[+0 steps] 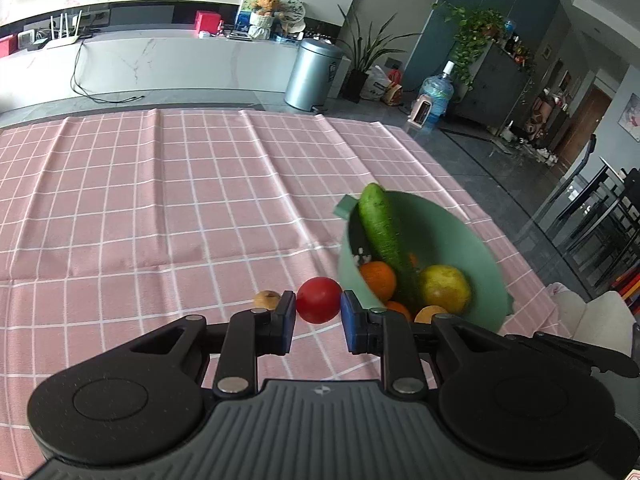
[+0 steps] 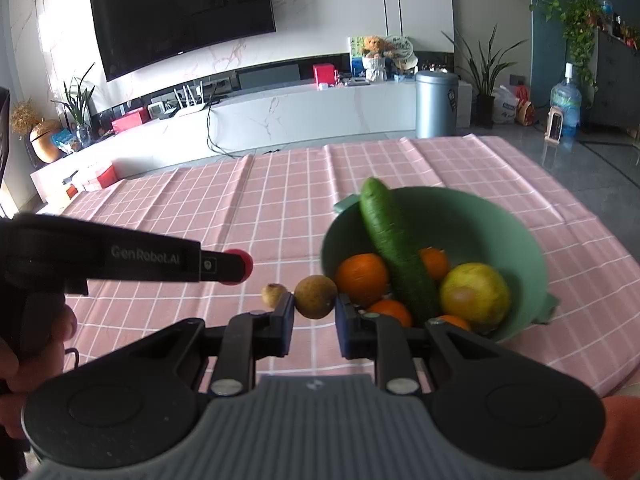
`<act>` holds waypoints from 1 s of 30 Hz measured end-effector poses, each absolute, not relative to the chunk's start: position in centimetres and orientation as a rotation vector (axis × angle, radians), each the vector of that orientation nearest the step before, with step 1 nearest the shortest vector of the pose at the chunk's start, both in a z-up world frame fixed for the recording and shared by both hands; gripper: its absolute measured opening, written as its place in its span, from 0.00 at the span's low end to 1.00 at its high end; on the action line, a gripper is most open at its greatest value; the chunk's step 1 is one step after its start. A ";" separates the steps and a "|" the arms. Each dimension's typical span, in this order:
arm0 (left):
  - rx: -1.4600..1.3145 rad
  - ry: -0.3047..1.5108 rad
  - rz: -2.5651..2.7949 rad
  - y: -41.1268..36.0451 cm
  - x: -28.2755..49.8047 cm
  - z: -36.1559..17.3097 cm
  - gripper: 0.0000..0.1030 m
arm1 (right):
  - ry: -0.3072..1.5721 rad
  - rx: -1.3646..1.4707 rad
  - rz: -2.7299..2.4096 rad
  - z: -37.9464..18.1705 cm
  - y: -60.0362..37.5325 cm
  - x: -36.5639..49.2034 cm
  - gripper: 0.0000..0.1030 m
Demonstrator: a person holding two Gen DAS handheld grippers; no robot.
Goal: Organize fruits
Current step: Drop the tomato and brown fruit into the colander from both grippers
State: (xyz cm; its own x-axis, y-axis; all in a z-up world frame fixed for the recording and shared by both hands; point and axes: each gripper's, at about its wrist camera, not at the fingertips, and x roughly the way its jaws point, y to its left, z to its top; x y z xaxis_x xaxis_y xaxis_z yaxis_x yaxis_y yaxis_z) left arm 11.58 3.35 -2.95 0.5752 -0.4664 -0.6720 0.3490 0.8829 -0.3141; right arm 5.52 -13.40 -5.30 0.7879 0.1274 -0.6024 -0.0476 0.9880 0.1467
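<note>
Nearest in the left wrist view, the left tool (image 1: 318, 314) pinches a red tomato (image 1: 319, 300) between its blue pads, the fruit lifted clear of the pink checked cloth (image 1: 160, 208) that covers the tabletop. In the right wrist view the right tool (image 2: 315, 310) pinches a small brown round fruit, perhaps a longan (image 2: 315, 297), in the same way. At the left of that view a person's hand (image 2: 24, 344) grips the handle of the left tool, whose finger reaches in with the red tomato at its tip.

Just beyond the tools, a second small brown fruit (image 2: 273, 294) lies on the cloth, a little left of the held one; the left wrist view shows it partly behind the left pad.

Just to the right and slightly farther stands a green bowl (image 2: 480, 216) with a small handle on its far left rim. Inside it a long cucumber (image 2: 394, 248) leans against the far rim, with several oranges (image 2: 362, 278) around its lower end and a yellow-green round fruit (image 2: 476, 292) on the right.

Past the far edge of the tabletop, a grey pedal bin (image 2: 436, 104) stands on the floor before a long white marble cabinet (image 2: 280, 116), with a dark television (image 2: 184, 16) on the wall above.
</note>
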 end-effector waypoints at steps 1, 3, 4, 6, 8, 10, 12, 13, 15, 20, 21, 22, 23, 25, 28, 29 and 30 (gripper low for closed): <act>-0.155 0.828 -0.492 2.9 11.5 -2.7 0.26 | 0.652 0.121 0.090 -5.1 -13.9 5.2 0.17; -0.147 0.827 -0.525 1.4 11.3 -2.3 0.26 | 0.650 0.109 0.079 -4.7 -15.1 4.7 0.17; -0.138 0.826 -0.540 0.7 11.2 -2.1 0.26 | 0.651 0.103 0.074 -4.6 -15.7 4.5 0.17; -0.115 0.825 -0.567 -0.8 11.1 -1.9 0.26 | 0.656 0.096 0.058 -4.4 -17.0 4.3 0.17; -0.099 0.833 -0.585 -2.1 11.3 -1.9 0.26 | 0.662 0.089 0.035 -4.4 -18.4 4.4 0.17; -0.084 0.850 -0.602 -3.4 11.6 -2.0 0.26 | 0.685 0.064 0.026 -4.6 -19.6 4.8 0.17; -0.068 0.878 -0.628 -4.7 12.0 -2.3 0.26 | 0.714 0.050 0.028 -4.8 -20.5 5.4 0.17; -0.065 0.890 -0.638 -5.3 12.2 -2.5 0.26 | 0.726 0.046 0.030 -5.0 -20.9 5.7 0.17; -0.057 0.917 -0.659 -6.2 12.5 -2.9 0.26 | 0.743 0.031 0.036 -5.1 -21.6 6.1 0.17; -0.016 1.002 -0.662 -8.1 13.6 -4.0 0.26 | 0.800 0.005 0.075 -5.9 -22.8 7.3 0.17; -0.002 1.019 -0.659 -8.5 13.6 -4.1 0.26 | 0.810 0.002 0.084 -6.1 -23.0 7.5 0.17; 0.011 1.028 -0.657 -8.8 13.8 -4.3 0.26 | 0.815 -0.003 0.090 -6.3 -23.2 7.6 0.17; 0.022 1.037 -0.658 -9.0 13.9 -4.4 0.26 | 0.823 -0.010 0.097 -6.4 -23.3 7.8 0.17; 0.035 1.058 -0.656 -9.2 14.3 -4.8 0.26 | 0.828 -0.020 0.107 -6.6 -23.4 8.1 0.17; 0.051 1.091 -0.646 -9.6 14.8 -5.5 0.26 | 0.829 -0.050 0.116 -6.7 -23.2 8.4 0.17; 0.058 1.099 -0.643 -9.7 15.0 -5.7 0.26 | 0.831 -0.055 0.118 -6.7 -23.2 8.5 0.17; 0.062 1.105 -0.639 -9.8 15.1 -5.9 0.26 | 0.833 -0.057 0.123 -6.7 -23.2 8.7 0.17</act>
State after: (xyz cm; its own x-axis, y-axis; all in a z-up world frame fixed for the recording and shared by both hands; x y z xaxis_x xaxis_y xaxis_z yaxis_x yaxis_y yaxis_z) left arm 15.06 -9.83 -5.88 0.2908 -0.4489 -0.8449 0.5082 0.8207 -0.2611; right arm 8.68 -23.20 -6.71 0.6659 0.0862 -0.7410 -0.1308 0.9914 -0.0022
